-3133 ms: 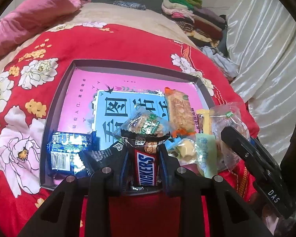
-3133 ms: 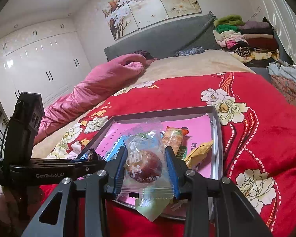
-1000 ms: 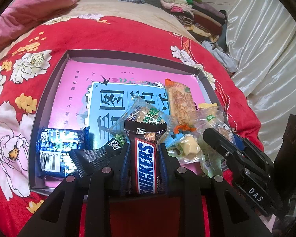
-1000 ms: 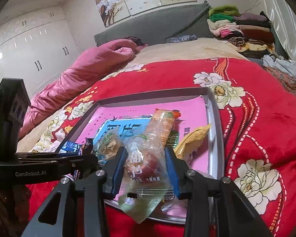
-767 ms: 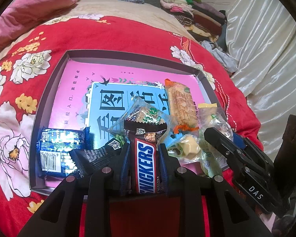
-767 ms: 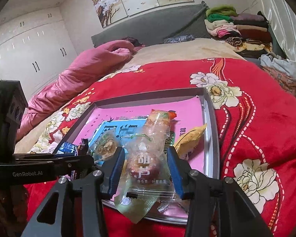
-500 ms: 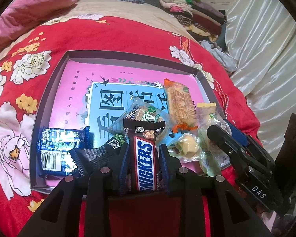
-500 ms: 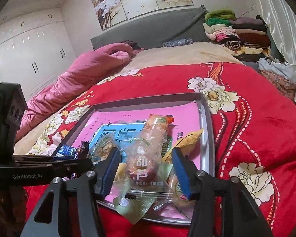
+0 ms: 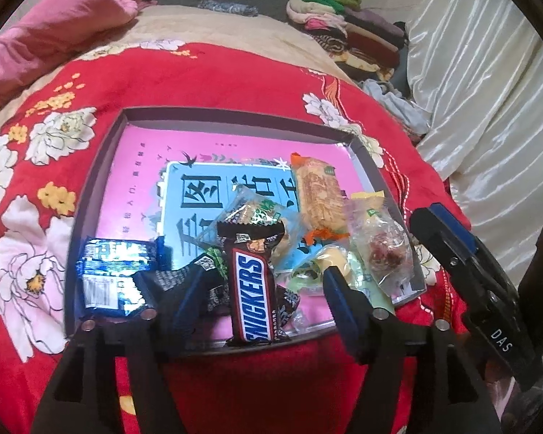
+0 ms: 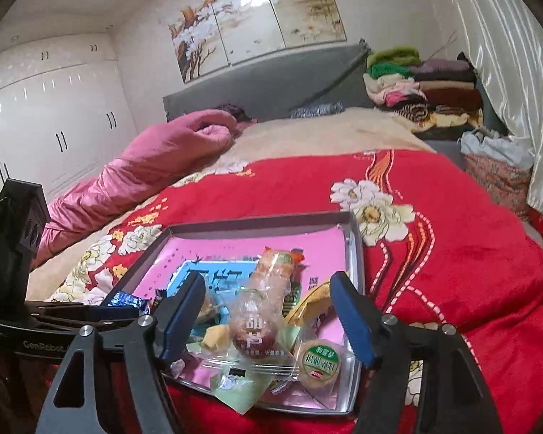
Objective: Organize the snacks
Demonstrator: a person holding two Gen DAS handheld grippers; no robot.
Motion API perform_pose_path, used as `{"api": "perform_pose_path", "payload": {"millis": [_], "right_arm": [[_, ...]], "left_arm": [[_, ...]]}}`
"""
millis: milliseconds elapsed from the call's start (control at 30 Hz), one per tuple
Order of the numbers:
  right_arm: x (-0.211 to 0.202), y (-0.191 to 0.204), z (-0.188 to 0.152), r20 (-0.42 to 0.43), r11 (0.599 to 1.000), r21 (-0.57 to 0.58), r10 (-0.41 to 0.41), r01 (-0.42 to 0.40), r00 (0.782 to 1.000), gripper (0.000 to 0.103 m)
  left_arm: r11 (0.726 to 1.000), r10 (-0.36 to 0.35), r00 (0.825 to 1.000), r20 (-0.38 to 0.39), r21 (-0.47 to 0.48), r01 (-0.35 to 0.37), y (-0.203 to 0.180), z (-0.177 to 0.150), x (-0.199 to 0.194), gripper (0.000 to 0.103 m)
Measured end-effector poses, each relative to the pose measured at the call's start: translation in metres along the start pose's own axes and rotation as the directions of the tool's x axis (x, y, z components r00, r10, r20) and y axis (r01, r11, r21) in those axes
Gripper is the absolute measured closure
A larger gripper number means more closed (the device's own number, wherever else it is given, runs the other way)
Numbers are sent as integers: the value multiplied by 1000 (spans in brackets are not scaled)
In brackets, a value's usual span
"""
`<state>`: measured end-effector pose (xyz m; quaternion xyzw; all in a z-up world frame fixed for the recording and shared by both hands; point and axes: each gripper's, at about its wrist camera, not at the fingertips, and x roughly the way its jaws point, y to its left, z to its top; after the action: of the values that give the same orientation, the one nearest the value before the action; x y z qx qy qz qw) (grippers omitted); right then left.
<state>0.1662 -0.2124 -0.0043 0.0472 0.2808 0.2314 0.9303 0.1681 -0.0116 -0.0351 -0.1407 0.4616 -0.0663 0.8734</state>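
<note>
1. Snickers bar (image 9: 254,291) lies at the near rim of the box lid (image 9: 235,115), between your left gripper (image 9: 264,289) fingers; jaws opening, pads clear of it on both sides.
2. Clear-wrapped red snack (image 10: 254,329) sits in the lid's near right corner between your right gripper (image 10: 266,316) fingers; jaws opening, nothing gripped.
3. Blue packet (image 9: 114,275) lies at the lid's near left; orange cracker pack (image 9: 318,195) further in.
4. Lid rests on the red floral blanket (image 9: 213,76).
</note>
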Motion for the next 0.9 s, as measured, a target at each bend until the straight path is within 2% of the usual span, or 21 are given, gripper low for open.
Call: {"api": "perform_pose_path", "payload": {"millis": [67,200,300,367,567,700,900], "right_arm": [[-5,3,1,13,1000,-12,3,-3,1000,25],[-17,8,0,37,1000,-22,5,-4,999,23],[-26,14,-3,41,1000,-24,16,-15,999,16],[-32,20,-5,40,999,-29,26,-25,999,11],[-45,40,-11,40,998,-60,31,-29,999,4],[-49,47,-15,25,998,-64,22,-20,999,4],[-57,48,-26,-33,1000,-8,-18,18,999,3]], "left_arm": [[1000,-5,1000,4,-7,5,2,-1,-5,33],[1000,-2,1000,28,-11,3,3,-3,-17,26],[1000,5,999,50,-2,-5,5,-6,-29,23],[1000,18,998,57,8,-18,5,-10,-35,23],[999,43,997,66,-2,-43,13,-21,-49,22],[998,64,995,74,-5,-64,18,-30,-59,21],[996,92,994,67,10,-92,24,-48,-70,21]]}}
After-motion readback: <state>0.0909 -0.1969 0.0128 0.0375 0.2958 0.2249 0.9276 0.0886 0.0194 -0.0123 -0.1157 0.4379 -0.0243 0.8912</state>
